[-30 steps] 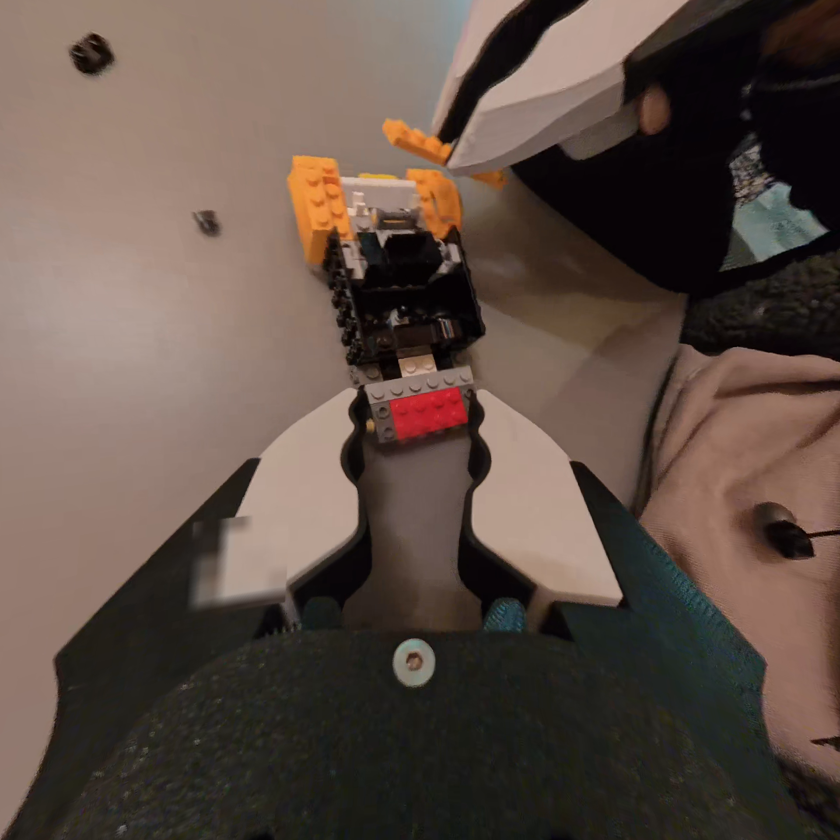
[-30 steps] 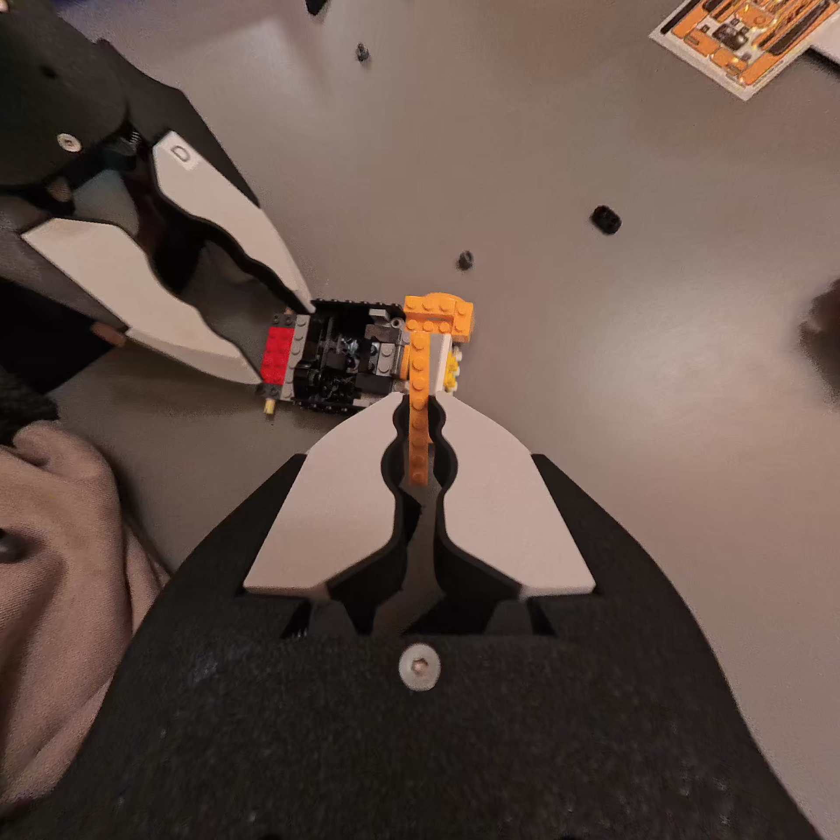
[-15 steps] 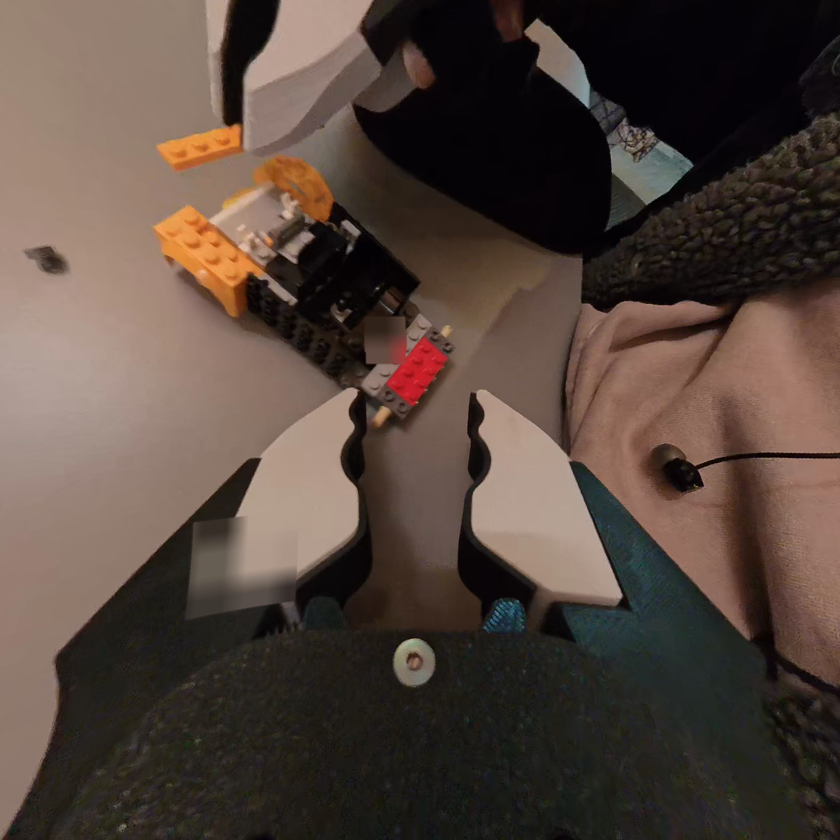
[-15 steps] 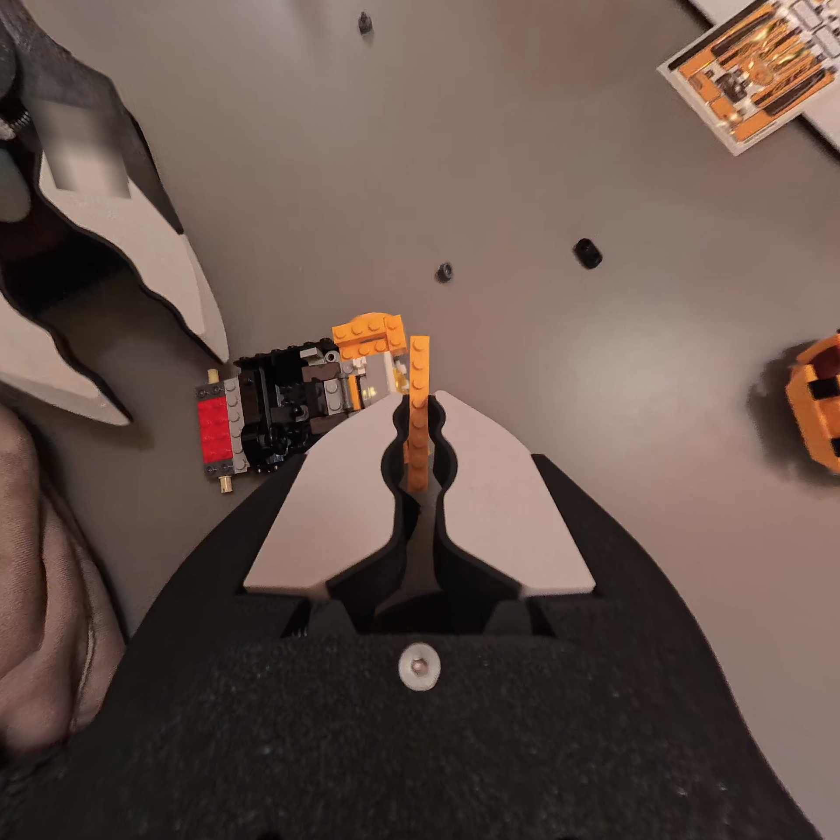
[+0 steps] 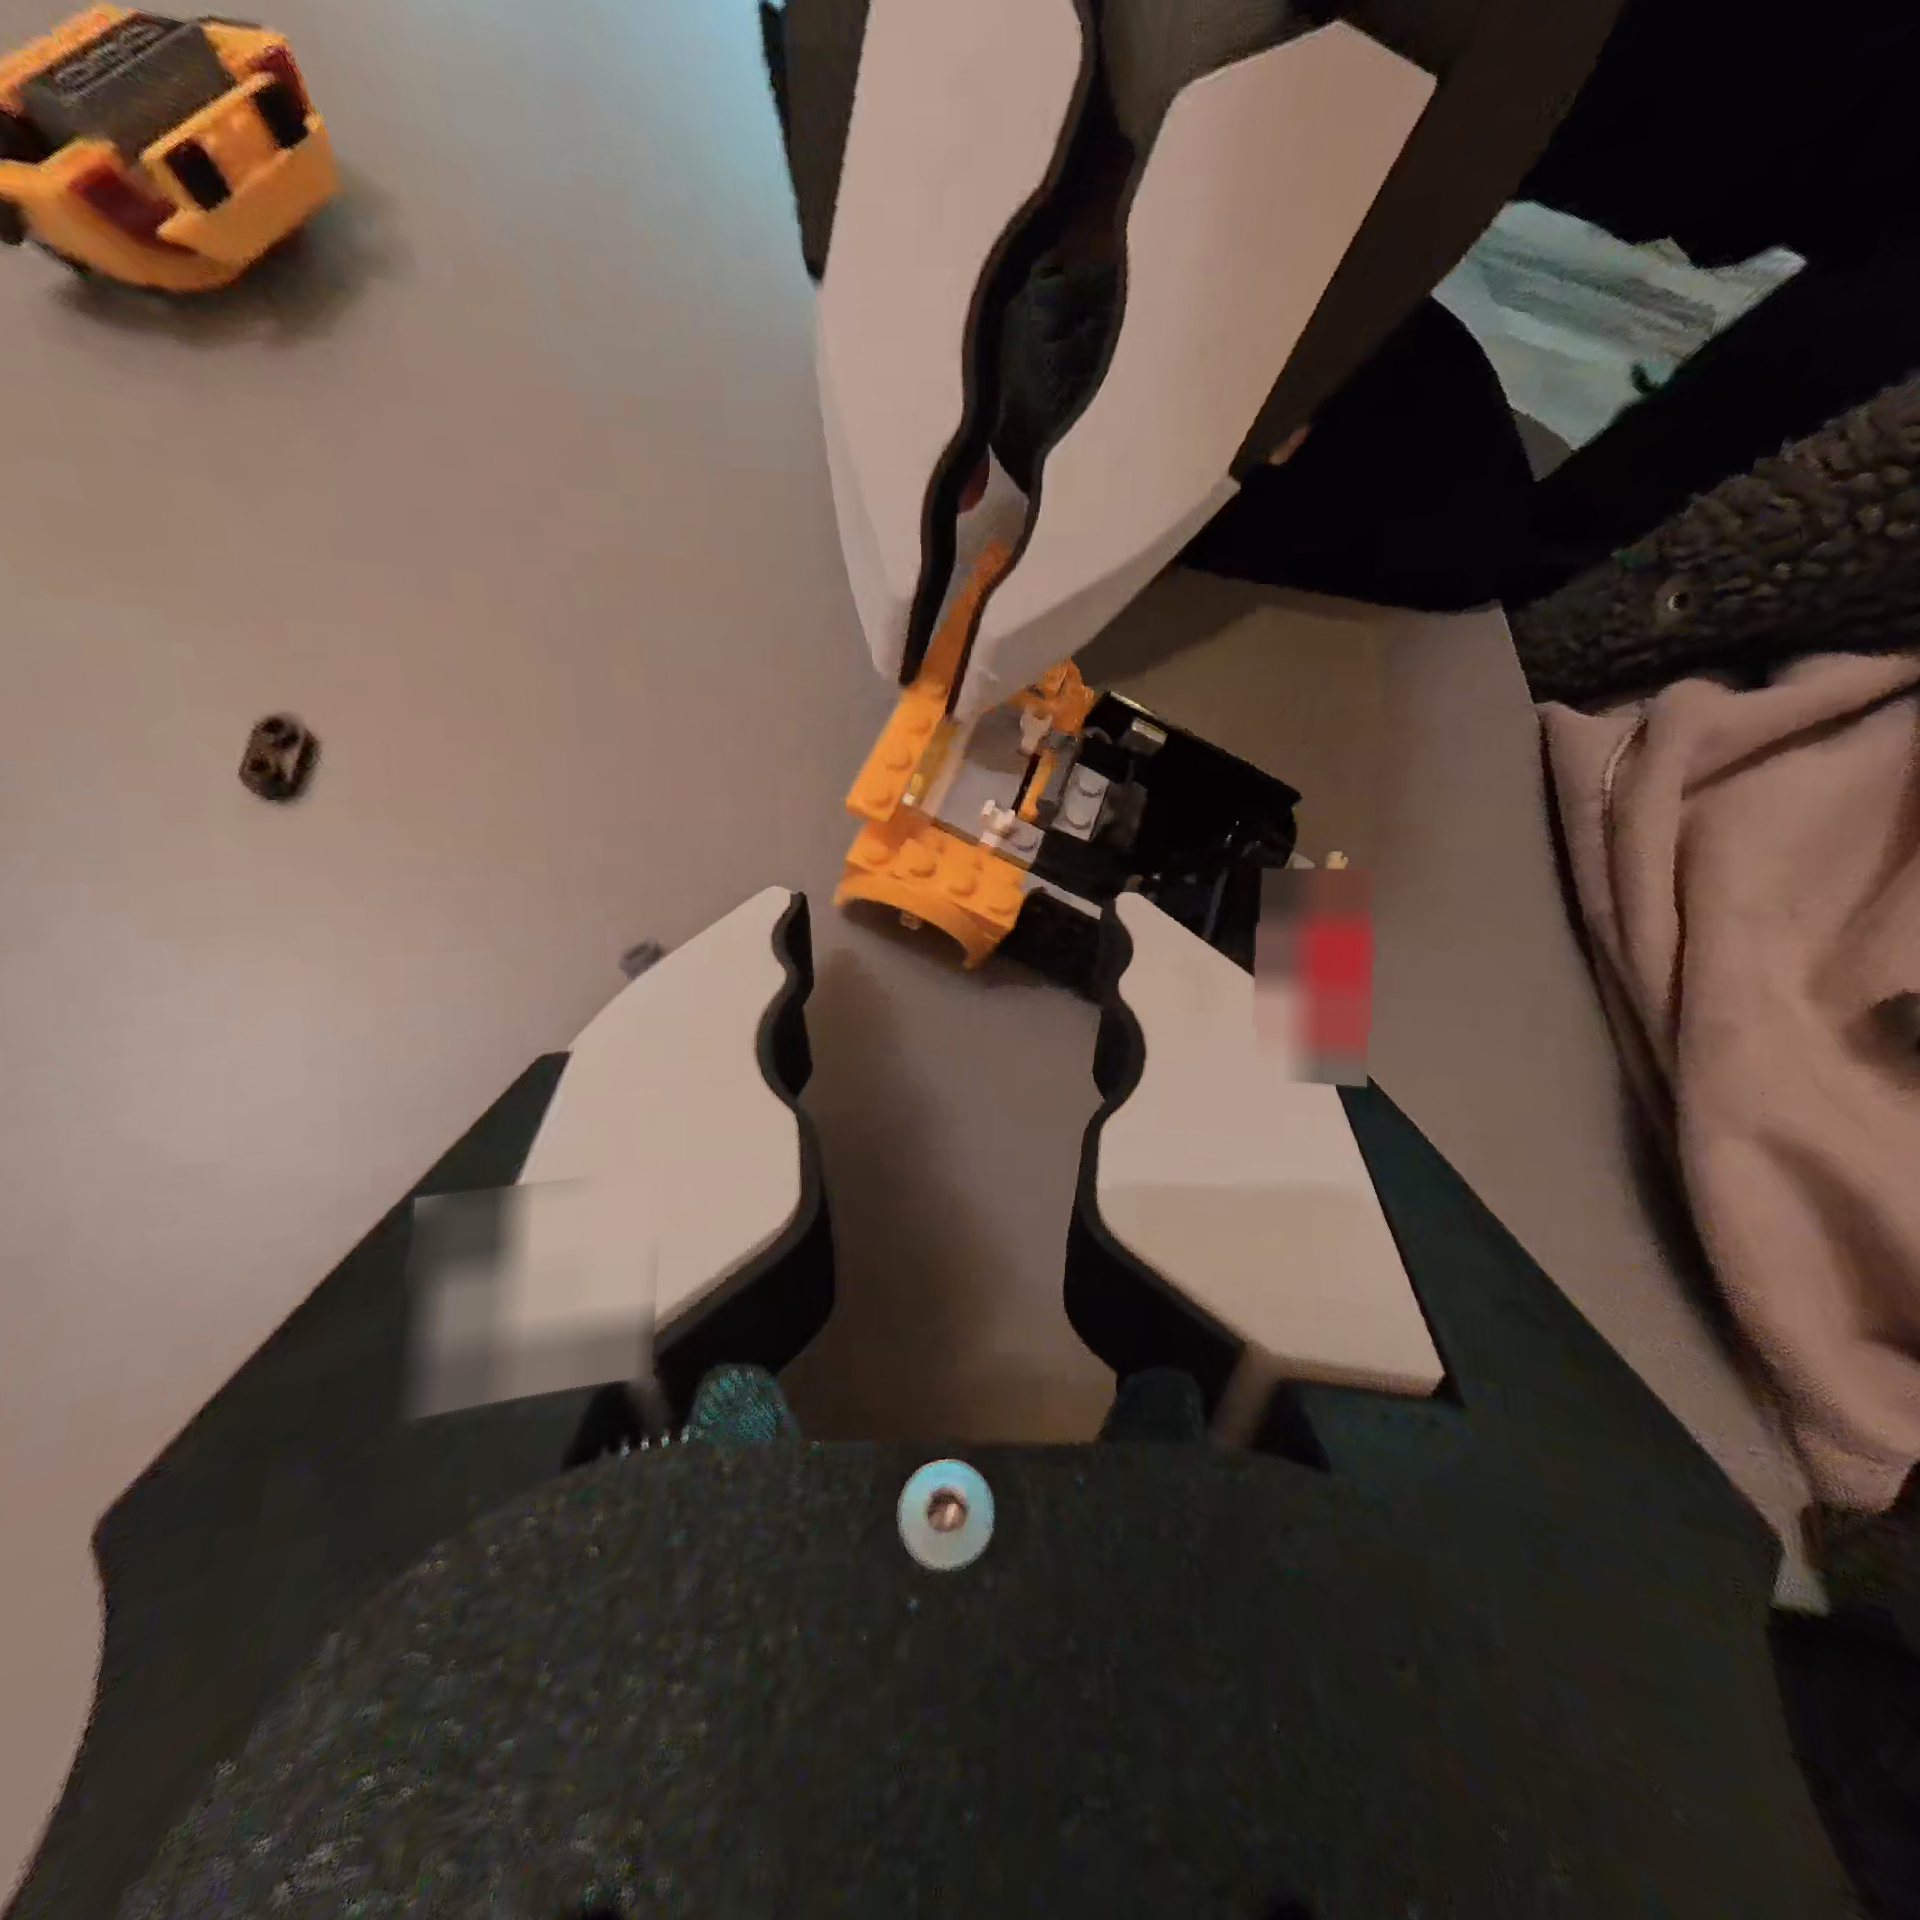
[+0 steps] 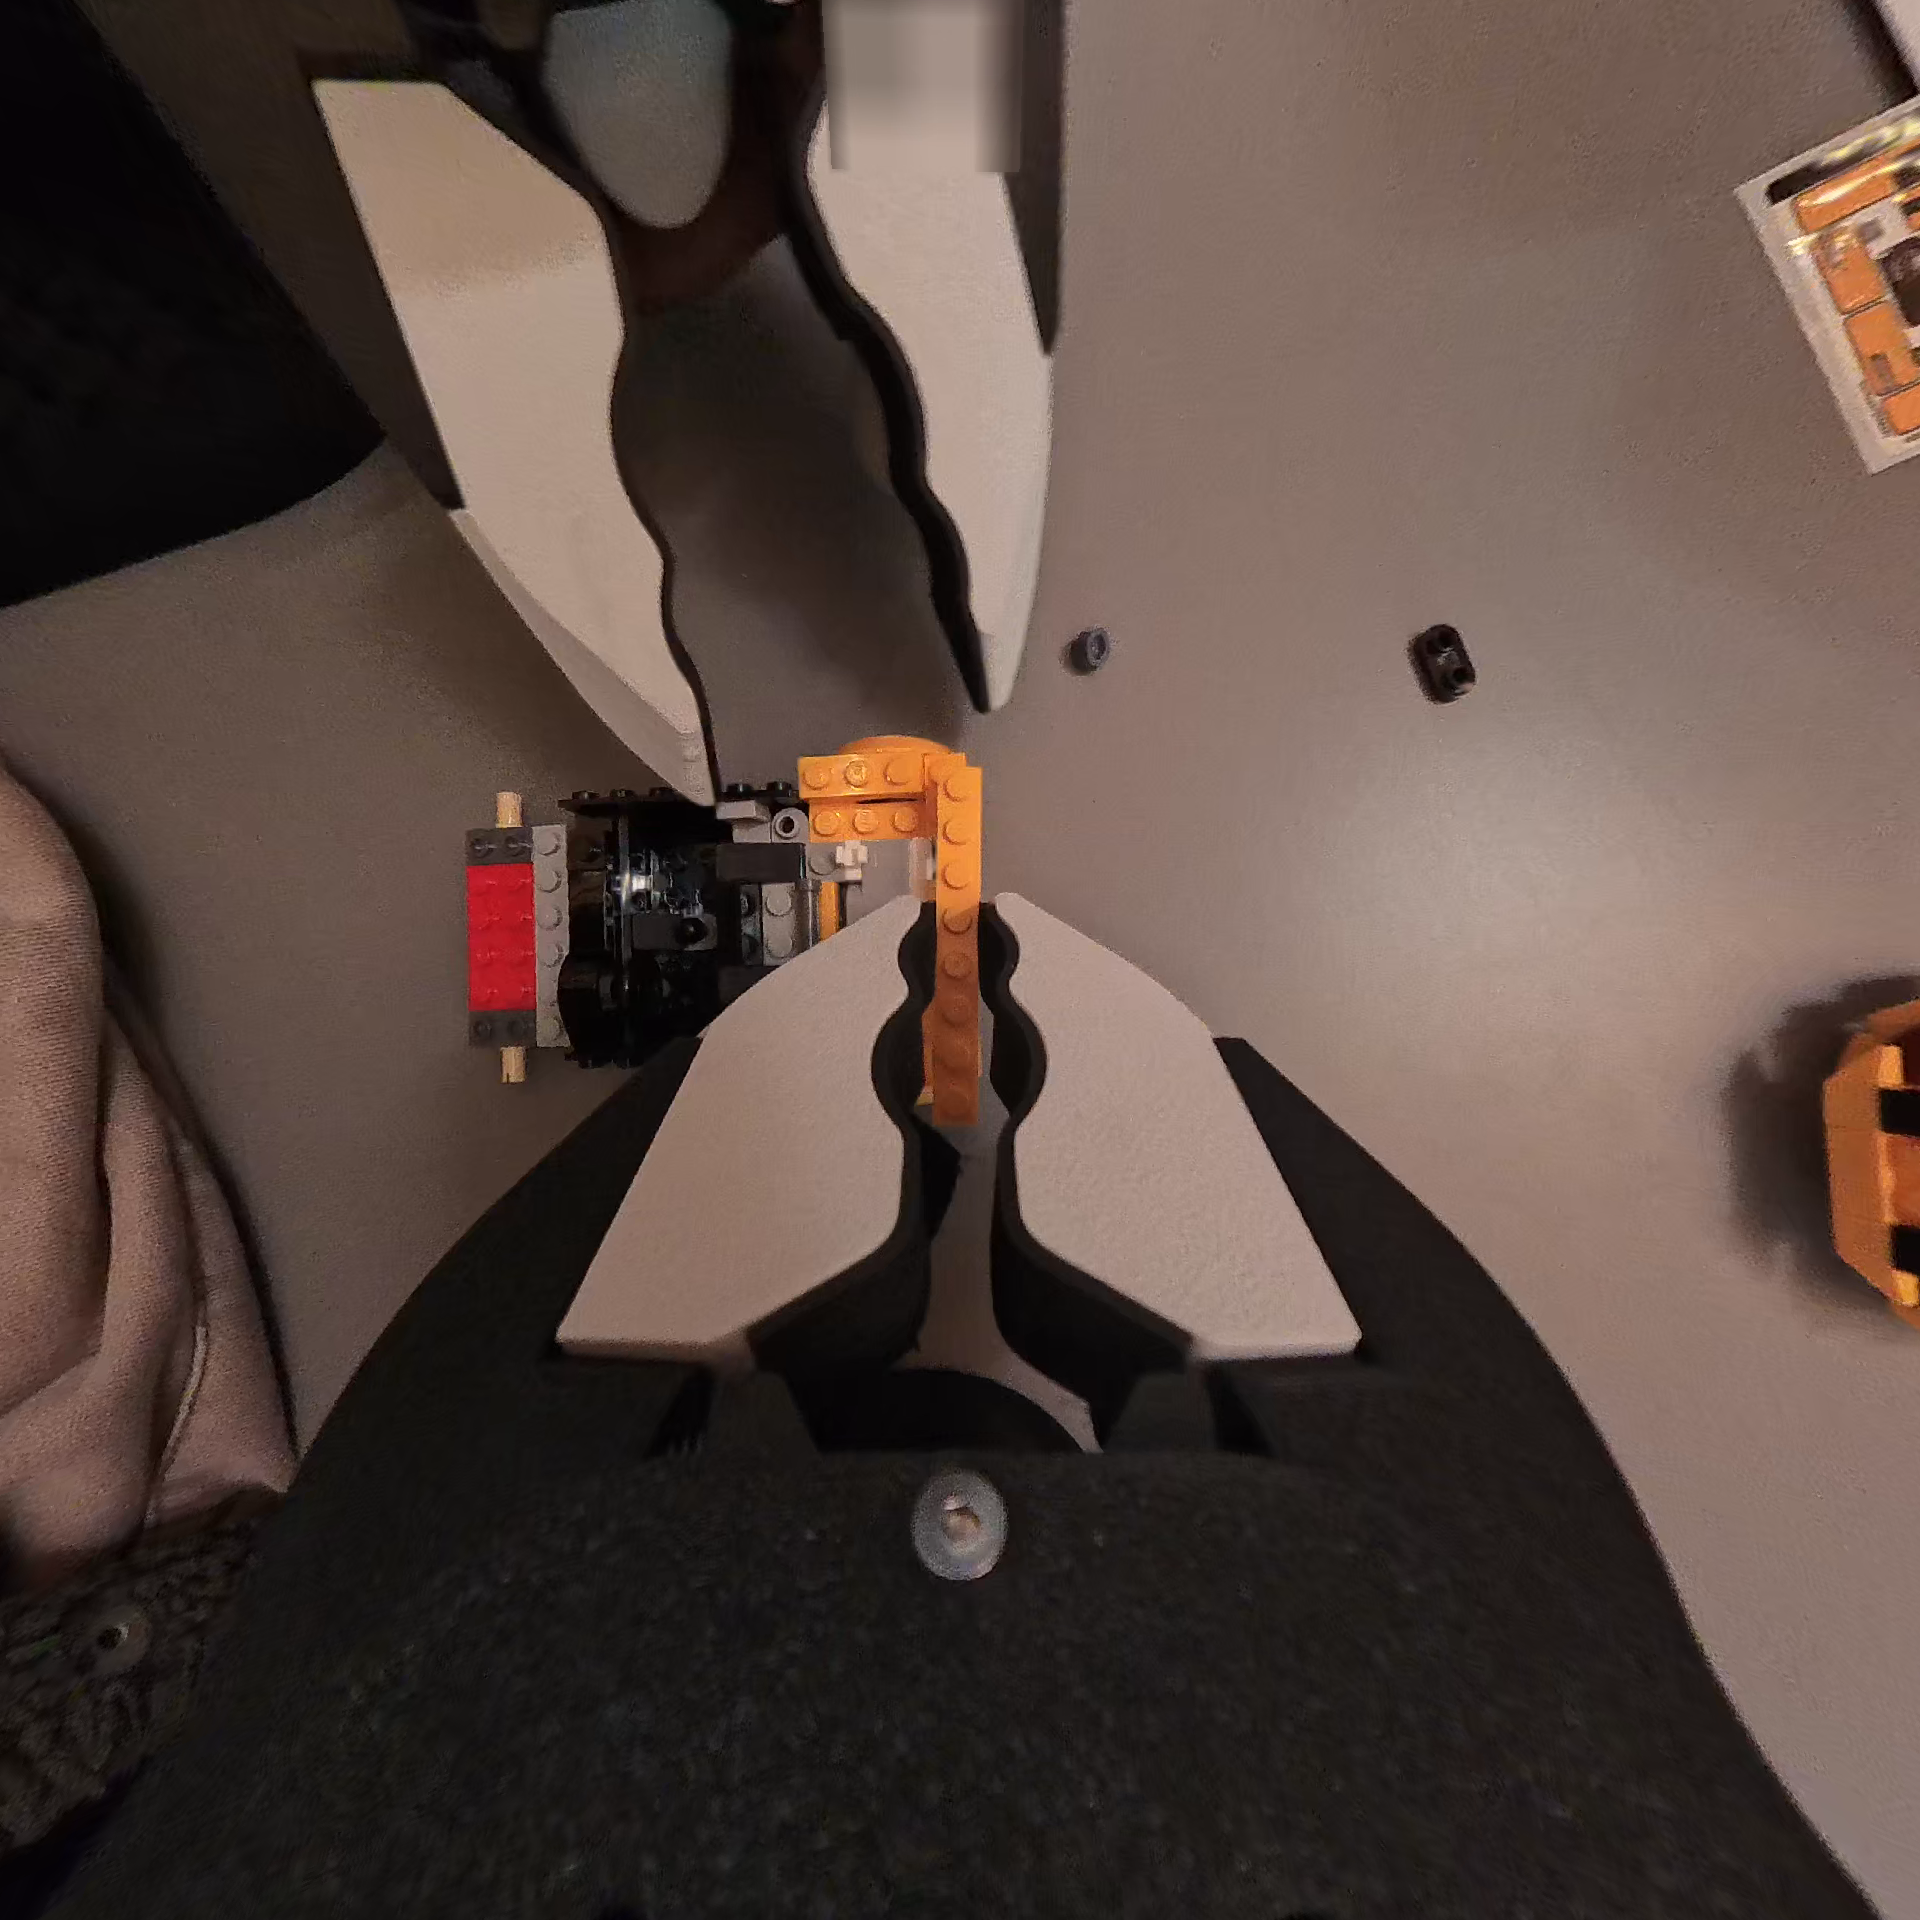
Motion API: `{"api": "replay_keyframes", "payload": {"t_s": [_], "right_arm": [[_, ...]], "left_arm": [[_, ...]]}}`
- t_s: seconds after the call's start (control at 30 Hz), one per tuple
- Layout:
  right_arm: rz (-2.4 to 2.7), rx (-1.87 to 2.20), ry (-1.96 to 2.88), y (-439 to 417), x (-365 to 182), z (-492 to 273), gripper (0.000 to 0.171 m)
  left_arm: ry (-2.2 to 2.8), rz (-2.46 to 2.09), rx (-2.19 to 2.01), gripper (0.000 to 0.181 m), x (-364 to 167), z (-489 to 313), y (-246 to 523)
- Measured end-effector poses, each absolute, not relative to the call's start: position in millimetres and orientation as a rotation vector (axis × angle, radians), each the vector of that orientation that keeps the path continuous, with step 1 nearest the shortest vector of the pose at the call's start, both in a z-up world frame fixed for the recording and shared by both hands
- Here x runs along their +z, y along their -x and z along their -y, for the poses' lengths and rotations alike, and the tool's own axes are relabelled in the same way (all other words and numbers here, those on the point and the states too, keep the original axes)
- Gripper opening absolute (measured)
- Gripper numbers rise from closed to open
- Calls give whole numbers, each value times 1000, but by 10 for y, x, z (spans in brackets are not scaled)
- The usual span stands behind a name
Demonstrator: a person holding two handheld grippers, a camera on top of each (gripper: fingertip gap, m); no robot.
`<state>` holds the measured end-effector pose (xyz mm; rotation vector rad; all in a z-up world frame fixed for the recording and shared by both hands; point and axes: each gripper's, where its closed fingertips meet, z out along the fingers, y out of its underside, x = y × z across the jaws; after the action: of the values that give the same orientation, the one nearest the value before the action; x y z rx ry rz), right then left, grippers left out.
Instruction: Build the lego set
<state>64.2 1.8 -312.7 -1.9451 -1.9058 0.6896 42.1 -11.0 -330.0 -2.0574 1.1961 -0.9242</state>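
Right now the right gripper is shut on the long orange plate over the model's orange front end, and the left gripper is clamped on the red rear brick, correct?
Not quite. The left gripper is open and grips nothing; the right wrist view shows its fingers spread above the model, clear of the red rear brick. The right gripper is indeed shut on the long orange plate.

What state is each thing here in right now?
left gripper: open, empty, near the model.
right gripper: shut on the orange plate.
orange plate: held edge-on, tip over the model's orange end.
half-built model: flat on the table, unfinished.
orange car piece: lying apart.
two small black pieces: loose.
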Motion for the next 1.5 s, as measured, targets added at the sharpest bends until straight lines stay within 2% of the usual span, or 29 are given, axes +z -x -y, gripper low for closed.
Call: {"api": "replay_keyframes", "payload": {"t_s": [0.27, 0.63, 0.77, 0.97, 1.2, 1.5], "right_arm": [[1928, 694, 1956, -615, -3186, 10, 7], [1977, 677, 1935, -612, -3205, 12, 7], [2000, 688, 1919, -614, -3212, 24, 7], [2027, 687, 1889, -598, -3213, 42, 7], [2051, 679, 1850, -579, -3213, 41, 7], [2087, 684, 1806, -557, -3214, 49, 7]], "left_arm": [[1958, -1347, -1054, 57, -3340, 162, -526], [1990, -1278, -1074, 51, -3332, 150, -518], [2006, -1226, -1085, 40, -3313, 134, -496], [2000, -1223, -1068, 40, -3304, 168, -482], [1990, -1242, -1059, 53, -3304, 169, -499], [2025, -1207, -1070, 33, -3306, 171, -521]]}}
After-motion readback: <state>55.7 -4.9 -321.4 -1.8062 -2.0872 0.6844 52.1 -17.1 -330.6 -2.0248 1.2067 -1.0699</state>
